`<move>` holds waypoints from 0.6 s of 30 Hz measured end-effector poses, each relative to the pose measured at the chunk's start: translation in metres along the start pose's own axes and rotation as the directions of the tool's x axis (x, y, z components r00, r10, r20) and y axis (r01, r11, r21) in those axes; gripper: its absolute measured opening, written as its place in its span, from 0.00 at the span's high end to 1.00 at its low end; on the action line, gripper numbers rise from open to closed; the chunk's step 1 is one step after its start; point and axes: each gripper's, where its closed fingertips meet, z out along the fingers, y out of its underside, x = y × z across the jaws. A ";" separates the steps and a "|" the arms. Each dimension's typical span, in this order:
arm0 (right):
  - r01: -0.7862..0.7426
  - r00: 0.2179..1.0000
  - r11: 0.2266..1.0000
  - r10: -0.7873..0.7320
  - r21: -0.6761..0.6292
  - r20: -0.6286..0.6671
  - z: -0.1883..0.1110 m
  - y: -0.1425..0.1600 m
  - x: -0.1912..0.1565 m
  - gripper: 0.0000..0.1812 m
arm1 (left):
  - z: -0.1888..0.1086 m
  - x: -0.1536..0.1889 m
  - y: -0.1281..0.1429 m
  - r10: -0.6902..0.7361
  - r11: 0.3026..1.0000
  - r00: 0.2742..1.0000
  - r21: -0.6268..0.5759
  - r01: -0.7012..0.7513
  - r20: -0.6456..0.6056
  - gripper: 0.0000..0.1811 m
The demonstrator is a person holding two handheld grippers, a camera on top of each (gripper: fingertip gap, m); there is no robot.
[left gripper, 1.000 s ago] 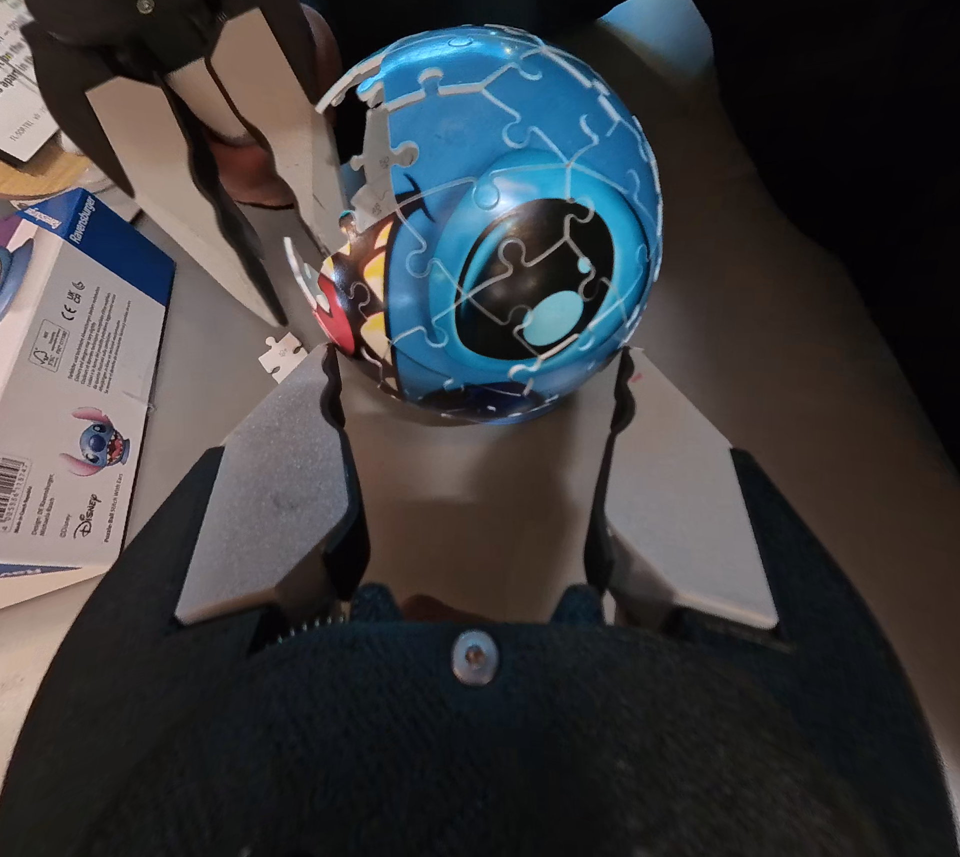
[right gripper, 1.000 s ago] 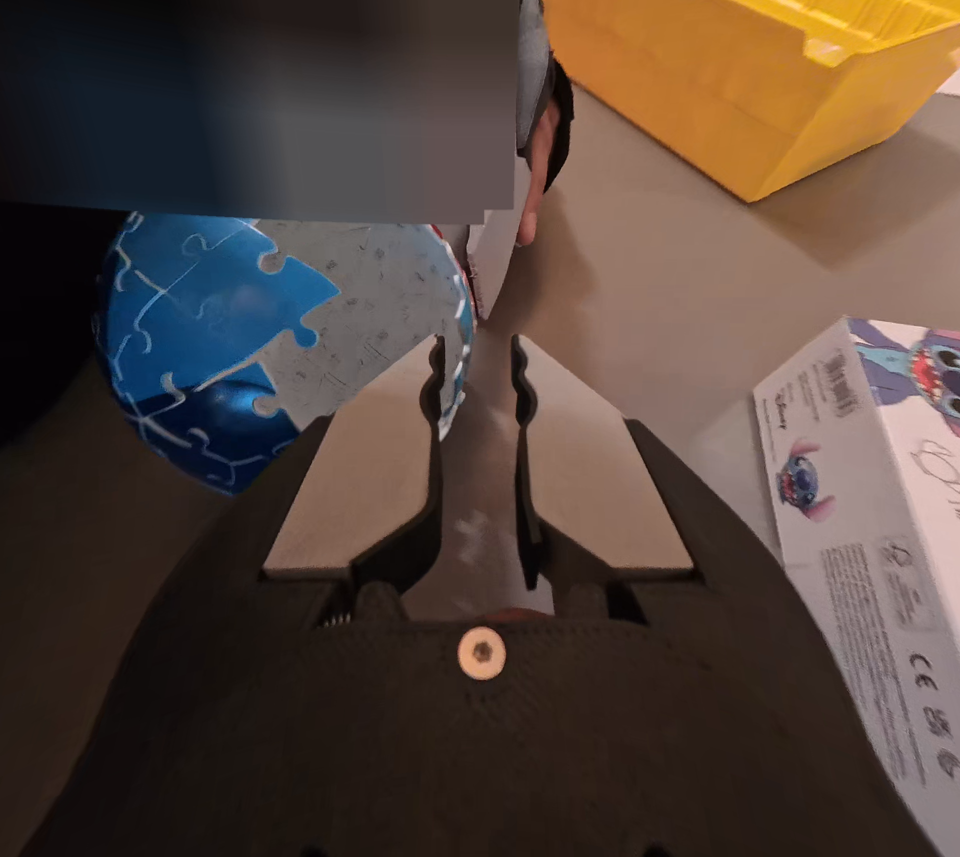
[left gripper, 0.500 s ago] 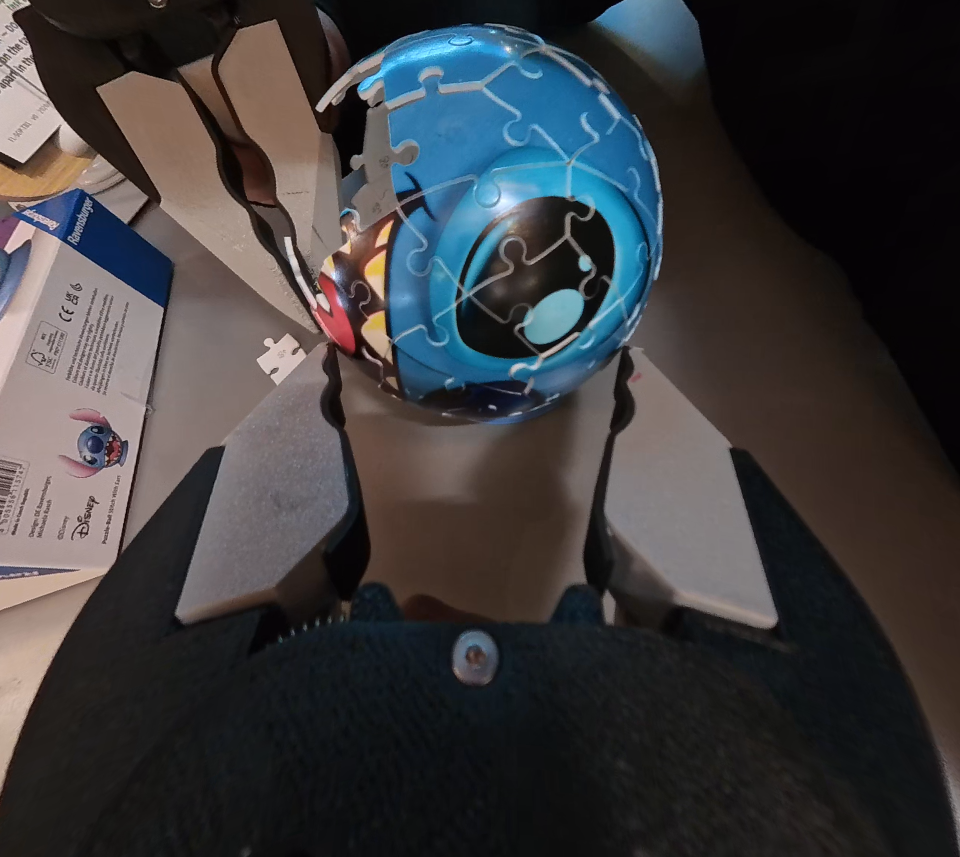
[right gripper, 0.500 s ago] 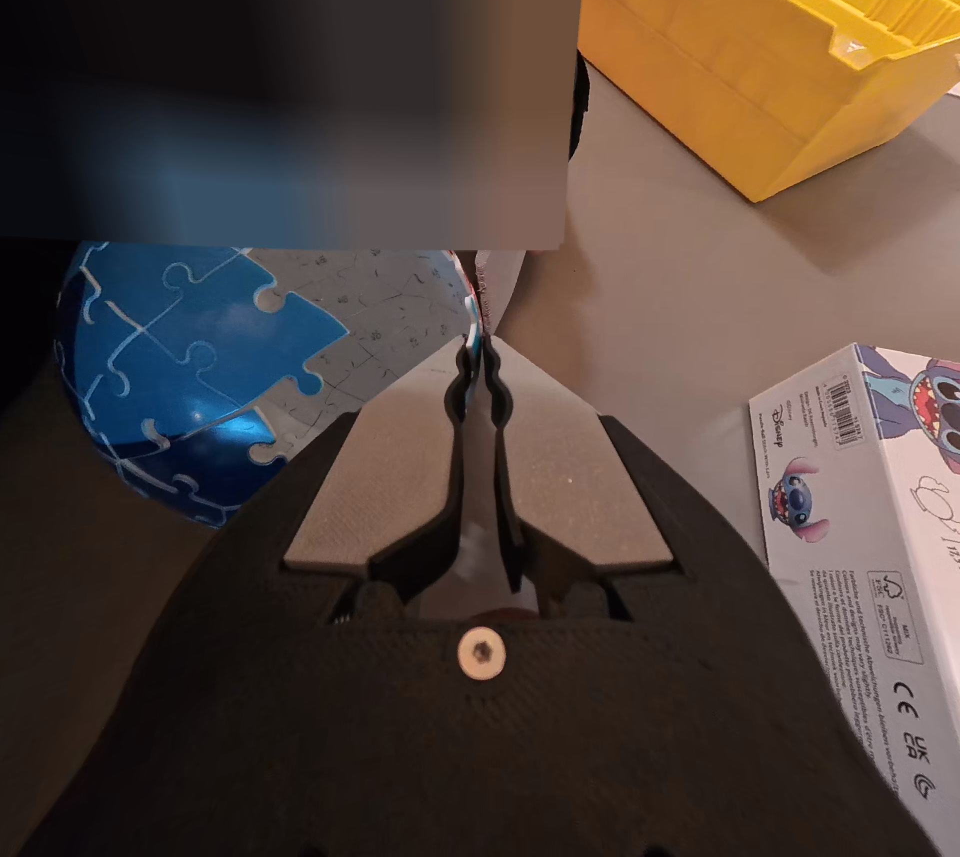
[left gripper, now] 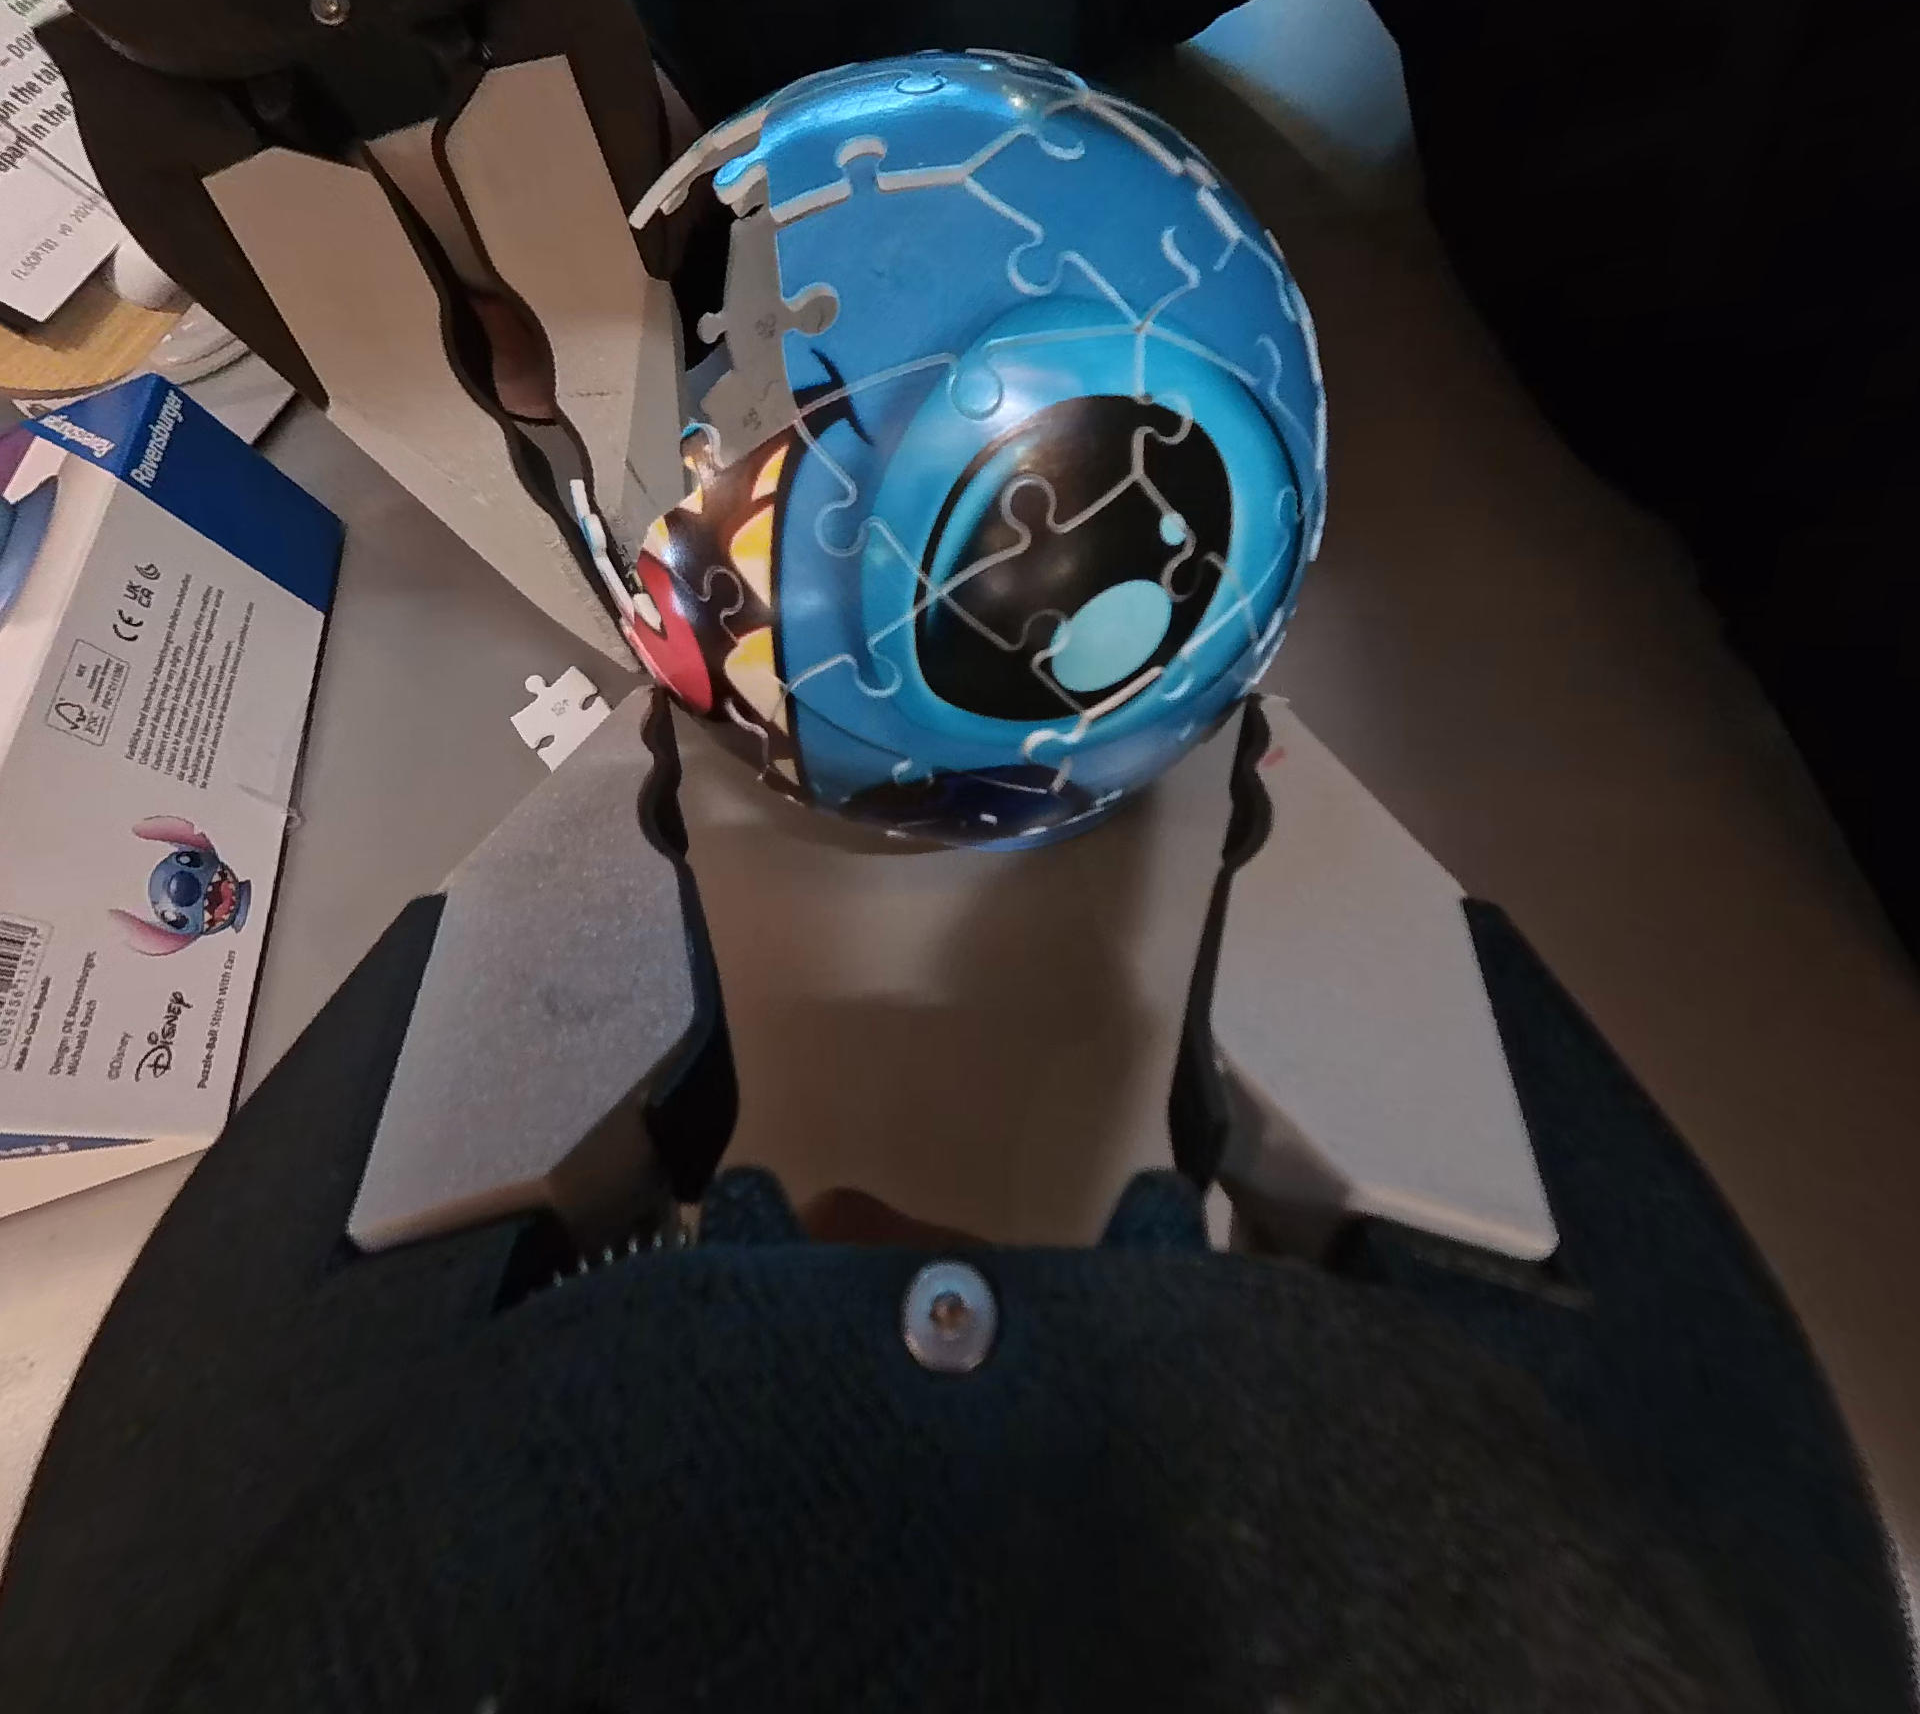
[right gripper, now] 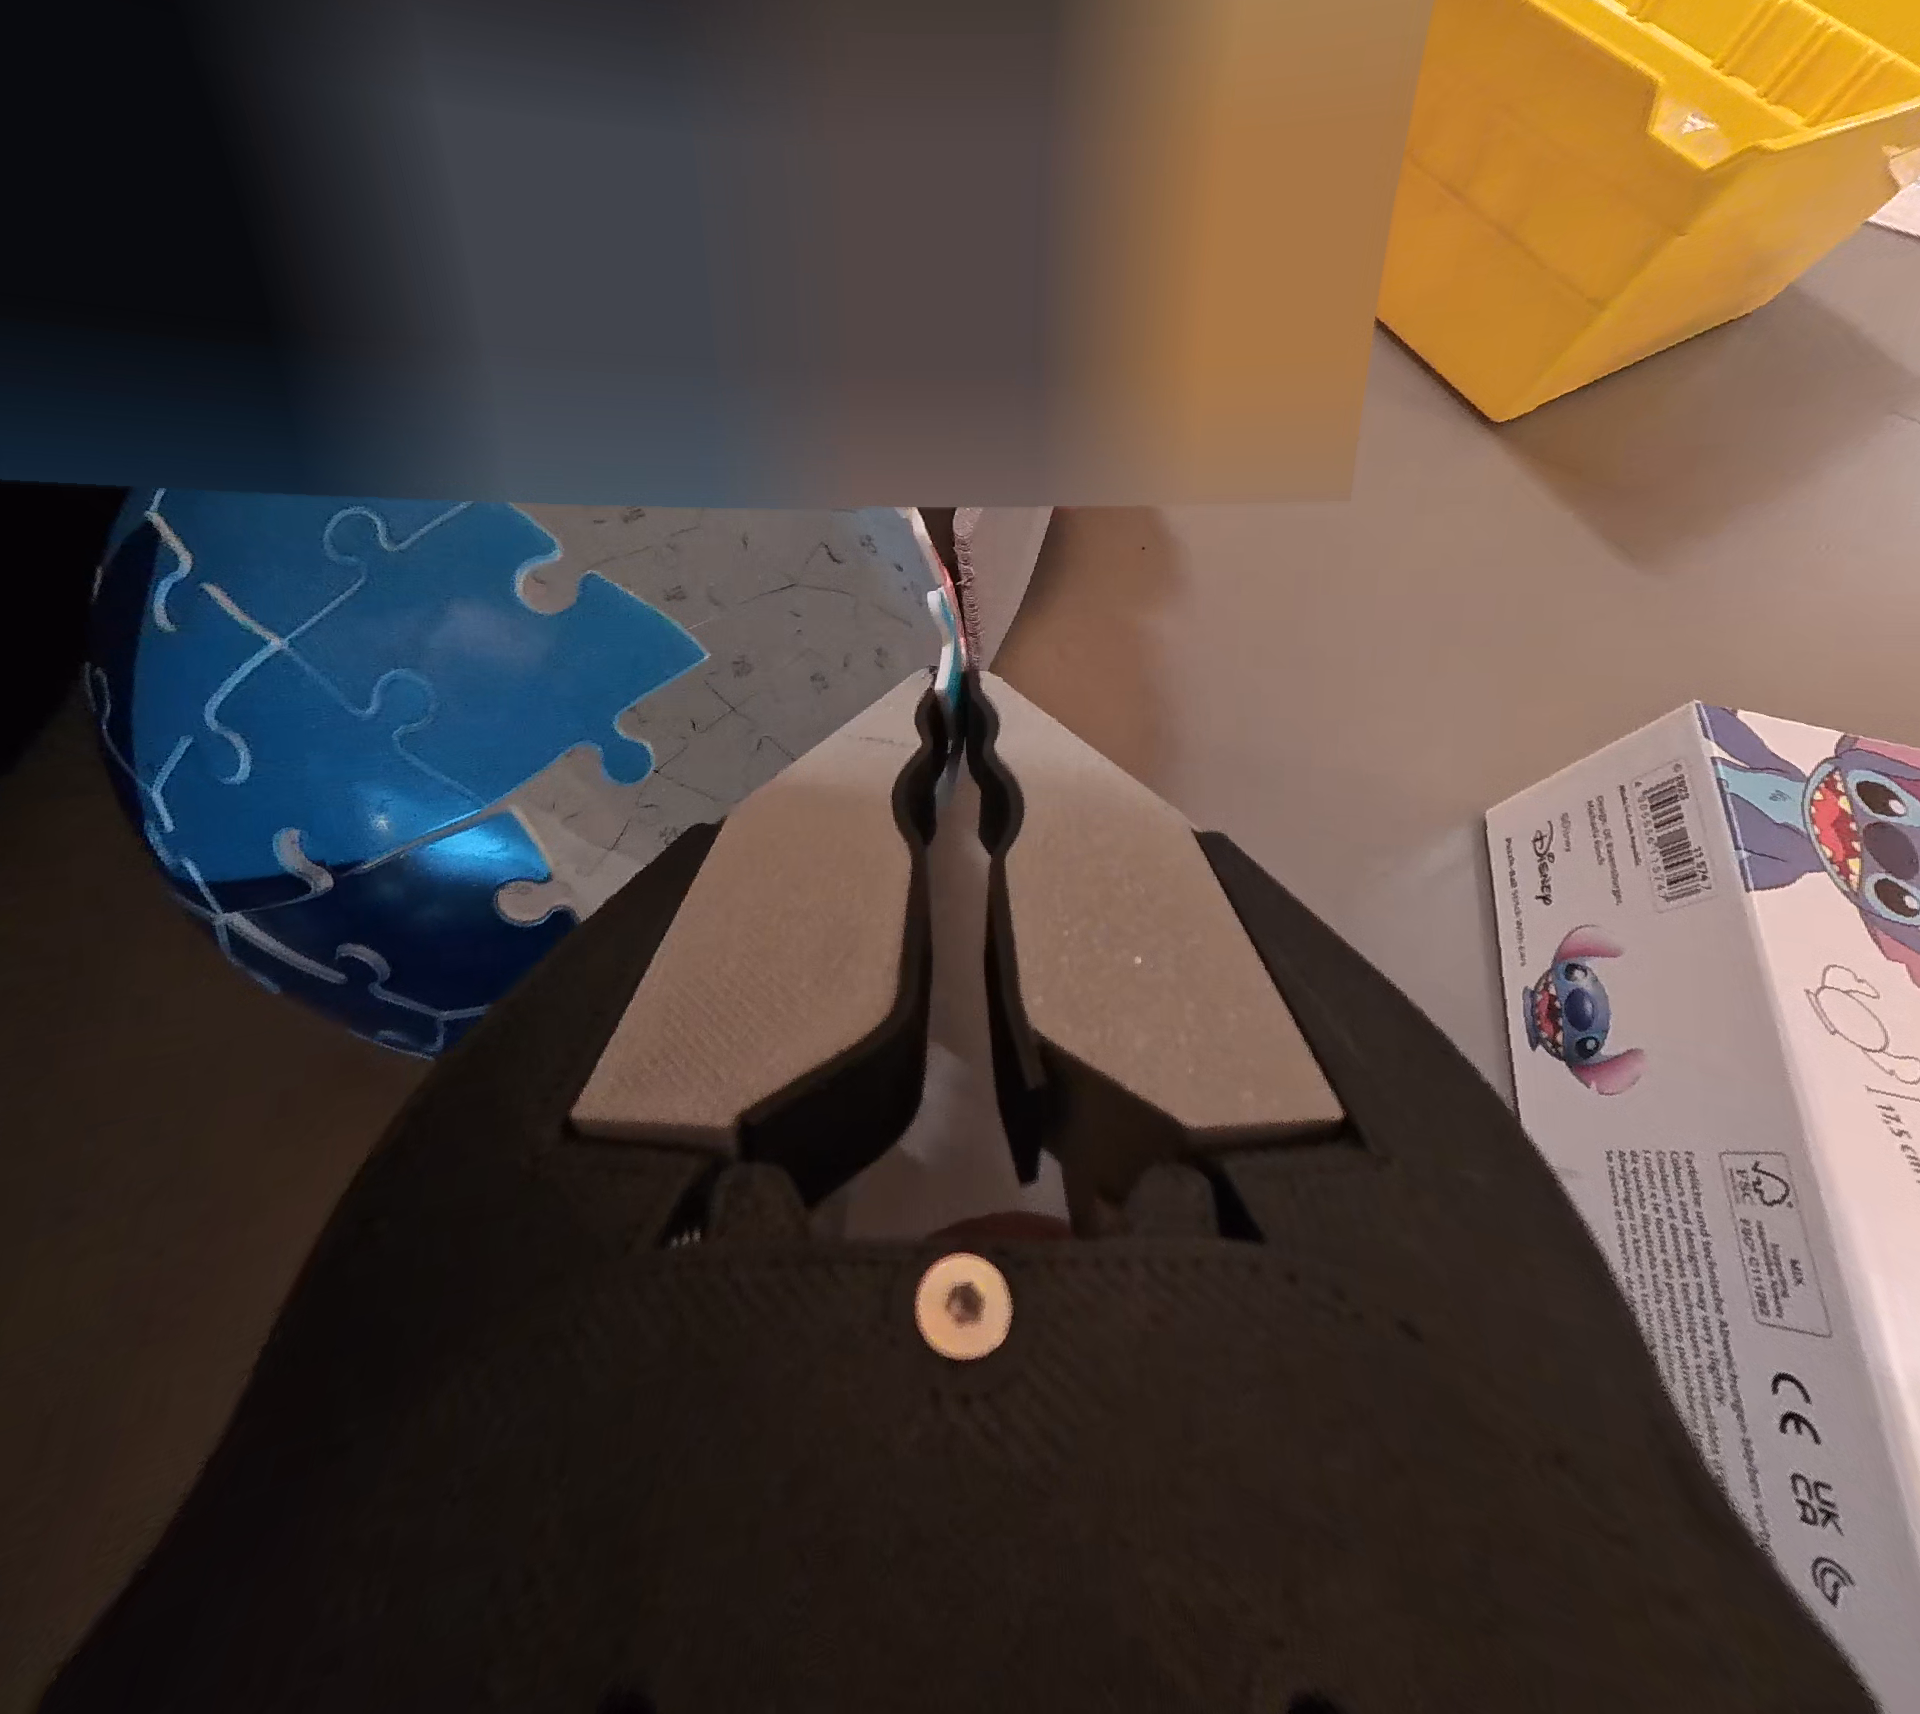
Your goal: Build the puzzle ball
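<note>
The puzzle ball [left gripper: 997, 459] stands on the grey table [left gripper: 1558, 729] just ahead of the left gripper [left gripper: 951, 719], whose jaws are spread wide on either side of its lower part (whether the tips really touch the ball, I cannot tell). The open gap in the shell faces toward the right gripper [right gripper: 956, 708], which is the nearer one to that rim; its jaws are pinched together on a thin puzzle piece [right gripper: 948, 677] right at the rim's edge. I judge the coming move depends on this: the piece stands edge-on along the rim, with the right gripper slanting down toward the table.
</note>
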 end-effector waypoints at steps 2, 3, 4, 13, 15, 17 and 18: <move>-0.013 1.000 1.000 0.013 0.002 0.012 0.000 0.000 0.000 1.00 | 0.000 0.000 0.000 -0.001 1.000 1.000 0.000 0.001 -0.001 0.42; -0.021 1.000 1.000 0.021 0.002 0.017 0.000 0.001 0.000 1.00 | 0.000 0.000 0.000 -0.003 1.000 1.000 -0.001 0.003 -0.002 0.42; -0.026 0.999 1.000 0.026 0.003 0.020 0.000 0.001 0.000 1.00 | 0.001 0.000 0.001 -0.005 1.000 1.000 -0.001 0.005 -0.003 0.42; -0.117 0.992 0.993 0.116 0.008 0.051 0.002 0.004 0.002 1.00 | 0.002 -0.003 0.005 -0.006 1.000 1.000 -0.026 0.007 0.013 0.43; -0.100 0.994 0.995 0.099 0.008 0.039 0.001 0.004 0.003 1.00 | 0.002 -0.003 0.004 -0.008 1.000 1.000 -0.020 0.008 0.009 0.43; -0.075 0.997 0.997 0.075 0.008 0.010 0.000 0.004 0.005 0.96 | 0.001 -0.003 0.004 -0.007 1.000 1.000 -0.018 0.007 0.006 0.44; -0.067 0.998 0.998 0.067 0.014 0.015 -0.001 0.003 0.004 0.97 | 0.000 -0.003 0.004 -0.004 1.000 1.000 -0.016 0.004 0.008 0.44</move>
